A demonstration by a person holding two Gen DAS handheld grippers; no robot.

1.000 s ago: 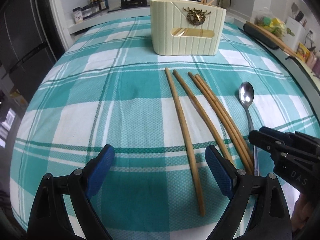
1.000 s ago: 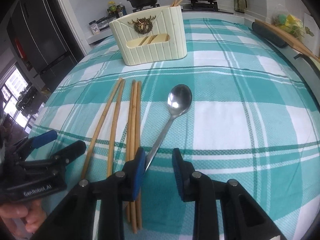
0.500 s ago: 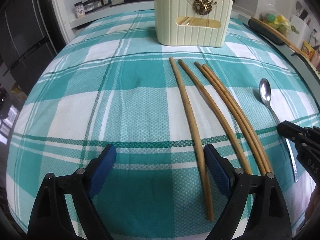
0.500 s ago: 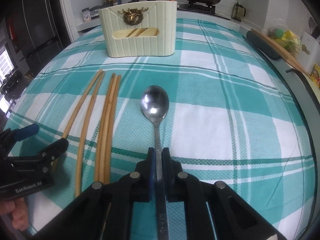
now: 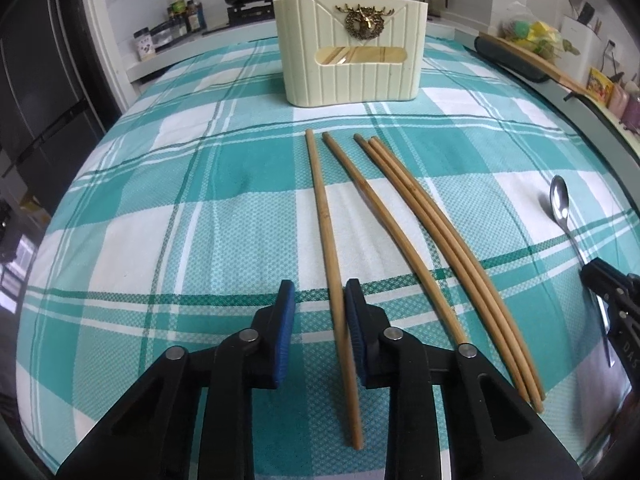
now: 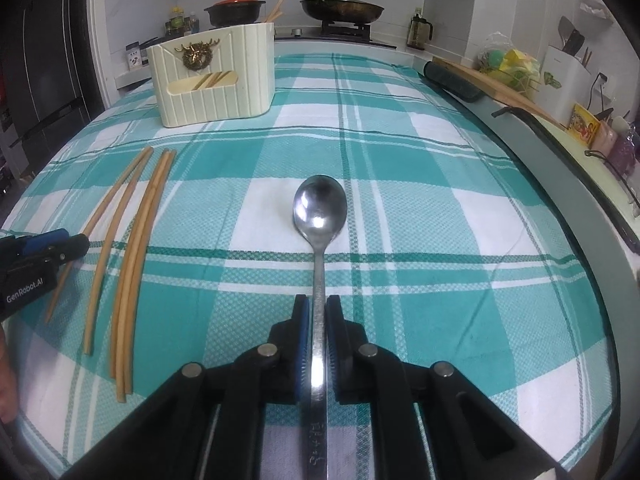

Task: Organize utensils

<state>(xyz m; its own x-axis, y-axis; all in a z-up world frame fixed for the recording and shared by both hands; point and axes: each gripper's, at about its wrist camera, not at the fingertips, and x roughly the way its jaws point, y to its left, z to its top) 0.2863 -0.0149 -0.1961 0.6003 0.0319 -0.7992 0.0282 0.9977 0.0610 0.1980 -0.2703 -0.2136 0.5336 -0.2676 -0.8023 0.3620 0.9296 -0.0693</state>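
Note:
Several bamboo chopsticks lie on the teal plaid tablecloth (image 5: 160,220). My left gripper (image 5: 320,300) is partly closed around the leftmost chopstick (image 5: 326,216), which lies between the pads with a gap on its left side. My right gripper (image 6: 318,312) is shut on the handle of a metal spoon (image 6: 320,208), bowl pointing away. The spoon also shows at the right of the left wrist view (image 5: 560,204). A cream utensil holder (image 5: 352,48) with a gold deer emblem stands at the back, with chopsticks inside. The other chopsticks (image 6: 140,232) lie left of the spoon.
A stove with a red-lidded pot (image 6: 236,8) and a pan (image 6: 340,8) stands behind the table. A dark roll and wooden board (image 6: 460,80) lie along the right edge. A black fridge (image 5: 36,80) stands at the left.
My left gripper has narrowed from wide open and moved right around the leftmost chopstick. My right gripper closed on the spoon handle and has turned the spoon to the right, away from the chopsticks.

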